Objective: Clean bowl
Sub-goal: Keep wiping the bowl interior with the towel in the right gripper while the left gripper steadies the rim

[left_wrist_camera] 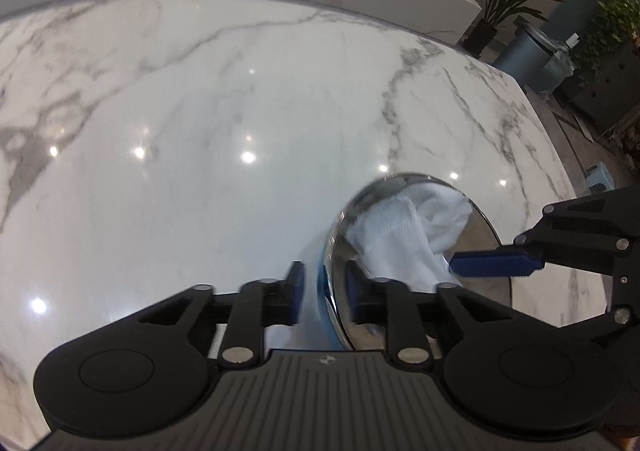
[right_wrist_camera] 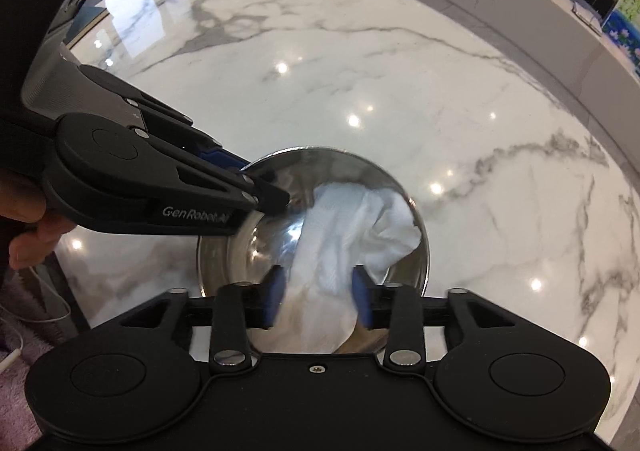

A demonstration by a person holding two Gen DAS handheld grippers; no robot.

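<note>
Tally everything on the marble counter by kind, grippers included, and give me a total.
Steel bowl: 1
White cloth: 1, inside the bowl
Grippers: 2, the left gripper clamped on the bowl's rim, the right gripper pinching the cloth
Total: 4

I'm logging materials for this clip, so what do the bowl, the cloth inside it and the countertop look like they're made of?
Bowl: polished metal, likely stainless steel, mirror reflections.
Cloth: white woven fabric, probably cotton, soft folds and a fine ribbed texture.
Countertop: glossy white stone with grey veins, marble or a lookalike; lights reflect sharply.
</note>
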